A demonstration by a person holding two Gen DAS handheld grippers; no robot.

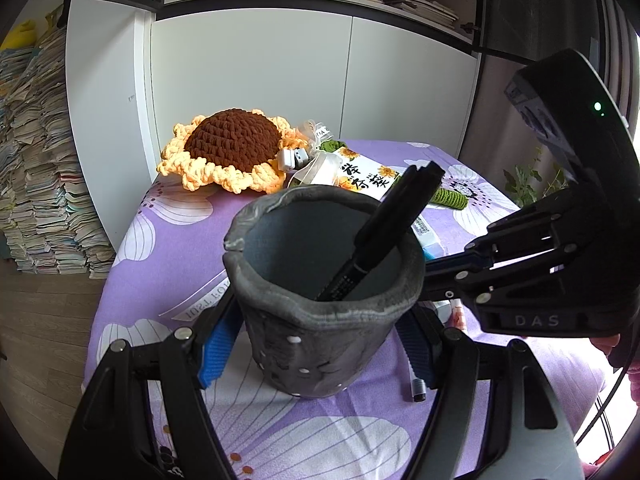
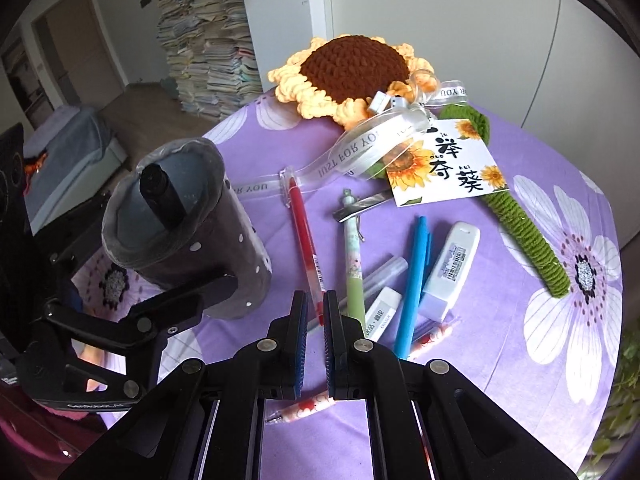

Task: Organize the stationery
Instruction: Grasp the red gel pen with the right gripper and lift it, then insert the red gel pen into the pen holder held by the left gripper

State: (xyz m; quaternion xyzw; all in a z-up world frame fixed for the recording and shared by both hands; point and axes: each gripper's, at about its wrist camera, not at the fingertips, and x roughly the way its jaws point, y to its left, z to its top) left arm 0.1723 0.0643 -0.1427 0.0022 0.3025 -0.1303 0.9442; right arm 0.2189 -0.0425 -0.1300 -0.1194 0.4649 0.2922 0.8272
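A grey soft pen holder (image 1: 320,304) stands on the purple flowered cloth, with a black marker (image 1: 384,232) leaning inside it. My left gripper (image 1: 320,344) is shut on the holder, its blue pads pressing both sides. The holder also shows at the left in the right wrist view (image 2: 180,228). My right gripper (image 2: 316,312) is nearly closed with nothing between its fingers, just above a red pen (image 2: 304,240). Beside it lie a green pen (image 2: 354,264), a blue pen (image 2: 414,284), an eraser (image 2: 382,314), a correction tape (image 2: 450,268) and a patterned pen (image 2: 304,408).
A crocheted sunflower (image 2: 352,72) with a green stem (image 2: 524,224), a ribbon and a sunflower card (image 2: 444,164) lie at the back of the table (image 2: 500,360). White cupboards stand behind. Paper stacks (image 2: 208,40) stand on the floor beyond the table's far left edge.
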